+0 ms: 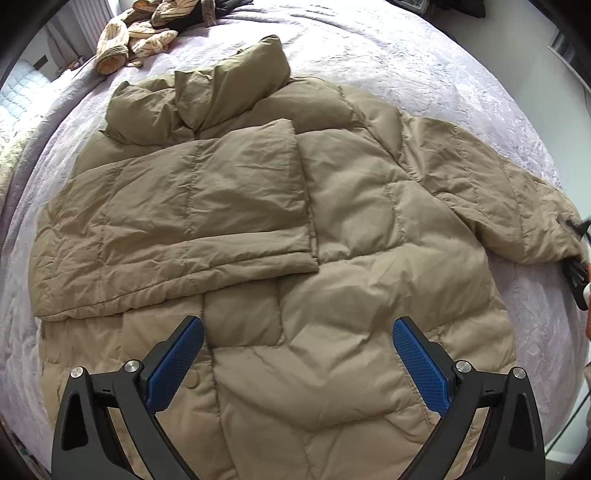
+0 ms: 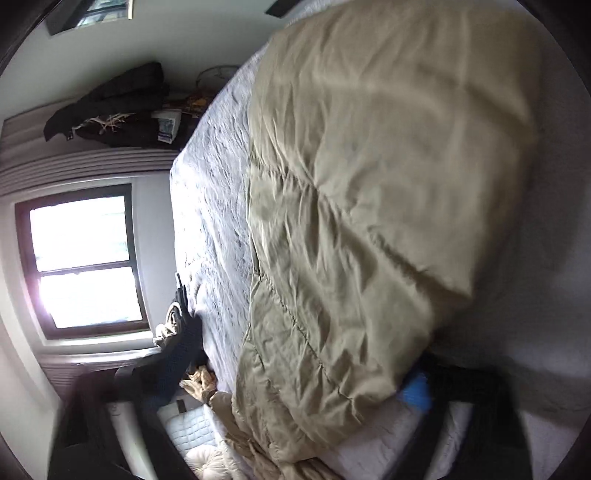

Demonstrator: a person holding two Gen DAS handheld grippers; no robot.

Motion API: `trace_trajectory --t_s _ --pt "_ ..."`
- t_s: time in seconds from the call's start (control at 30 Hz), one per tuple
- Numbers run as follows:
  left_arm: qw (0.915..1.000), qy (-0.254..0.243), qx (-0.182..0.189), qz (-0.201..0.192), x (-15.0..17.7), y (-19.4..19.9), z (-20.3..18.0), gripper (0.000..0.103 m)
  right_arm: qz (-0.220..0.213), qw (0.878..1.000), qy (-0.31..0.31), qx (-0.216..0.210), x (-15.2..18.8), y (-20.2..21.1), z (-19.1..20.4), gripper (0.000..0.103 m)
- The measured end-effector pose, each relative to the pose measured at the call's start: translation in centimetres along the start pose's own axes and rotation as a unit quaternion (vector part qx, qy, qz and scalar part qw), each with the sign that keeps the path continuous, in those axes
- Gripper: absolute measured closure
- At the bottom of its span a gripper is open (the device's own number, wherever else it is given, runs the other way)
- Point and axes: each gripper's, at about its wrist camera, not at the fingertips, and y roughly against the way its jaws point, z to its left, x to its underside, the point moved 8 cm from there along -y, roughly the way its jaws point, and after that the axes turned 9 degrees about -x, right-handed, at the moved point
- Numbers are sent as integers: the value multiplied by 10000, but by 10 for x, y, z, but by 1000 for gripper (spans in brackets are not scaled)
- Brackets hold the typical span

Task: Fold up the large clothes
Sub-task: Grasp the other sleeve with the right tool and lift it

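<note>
My left gripper (image 1: 297,354) hangs above the lower part of a large khaki quilted puffer jacket (image 1: 332,221), and its two blue-padded fingers (image 1: 419,363) stand wide apart with nothing between them. The jacket lies spread flat on a pale lilac crinkled bedspread (image 1: 388,48) and covers most of the bed. One sleeve (image 1: 192,206) is folded across the chest, its cuff end near the middle of the jacket. The other sleeve (image 1: 491,184) lies stretched out to the side, toward the edge of the bed. The collar (image 1: 207,96) is puffed up at the far end. Beyond it, at the far corner of the bed, there is a heap of cream striped fabric pieces (image 1: 140,33). My right gripper (image 1: 578,258) shows at the end of the stretched sleeve, at the cuff. In the right wrist view the picture is rolled and blurred; the khaki fabric fills the space in front of the camera, and one blue pad (image 2: 417,393) is at the fabric edge. I cannot tell if the pads press on the sleeve. A bright window (image 2: 85,262) is beside the bed.
</note>
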Motion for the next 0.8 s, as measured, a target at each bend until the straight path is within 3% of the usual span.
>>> trace_trajectory --t_s 0.03,0.07,0.17,0.37,0.53,0.63,0.8 --pt "10000 18 -32 3 -1 0 3 1 78 9998 -156 23 0 -3 -5 93" --pt "10000 36 -47 6 -1 1 4 1 110 9994 -331 -50 -1 -4 -10 97" --pt "9999 92 -85 9 -2 0 13 1 42 9992 -359 -192 1 -8 -7 97" --pt "9996 193 -215 -7 3 -1 35 1 321 9978 512 -275 20 -22 41 97" --pt "9994 288 -178 -84 7 1 54 1 646 9885 1320 -367 56 -48 93 97" --pt "9992 333 -172 -101 12 4 67 1 955 9740 2030 -328 93 -65 127 97" --pt "9986 448 -243 -151 15 2 91 1 1430 9224 3588 -89 172 -100 173 97"
